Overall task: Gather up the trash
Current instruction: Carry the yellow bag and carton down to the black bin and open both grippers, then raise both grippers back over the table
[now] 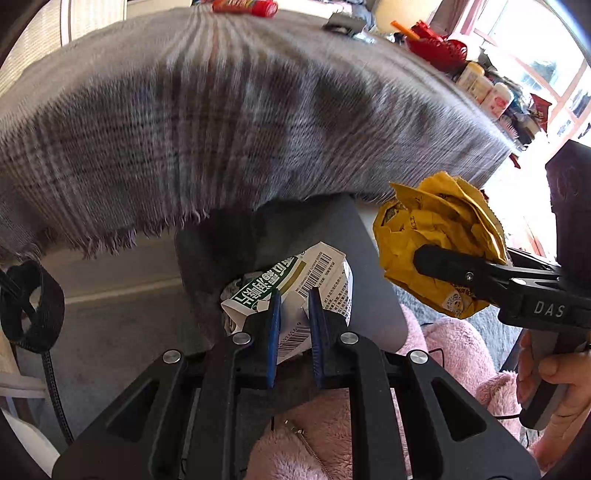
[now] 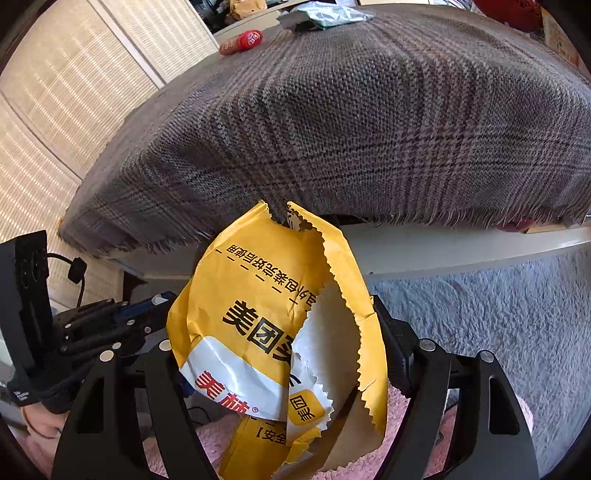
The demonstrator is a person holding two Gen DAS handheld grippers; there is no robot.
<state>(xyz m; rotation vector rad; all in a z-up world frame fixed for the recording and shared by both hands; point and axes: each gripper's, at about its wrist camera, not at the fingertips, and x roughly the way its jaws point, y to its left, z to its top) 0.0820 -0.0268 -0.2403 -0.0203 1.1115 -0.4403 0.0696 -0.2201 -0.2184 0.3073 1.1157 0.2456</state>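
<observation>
My left gripper (image 1: 294, 297) is shut on a crumpled white and green carton (image 1: 295, 280), held just below the fringed front edge of a table under a grey plaid cloth (image 1: 221, 122). My right gripper (image 1: 424, 258) is shut on a crumpled yellow paper bag (image 1: 436, 229), to the right of the carton. In the right wrist view the yellow bag (image 2: 266, 325) fills the space between the fingers and hides the pads. The left gripper (image 2: 155, 302) shows at the left of that view.
A red tube (image 1: 245, 6) and a grey packet (image 1: 343, 24) lie at the table's far edge; the red tube (image 2: 242, 42) and a green-white wrapper (image 2: 325, 14) show in the right wrist view. Bottles and a red basket (image 1: 436, 44) stand far right. Grey carpet (image 2: 498, 314) below.
</observation>
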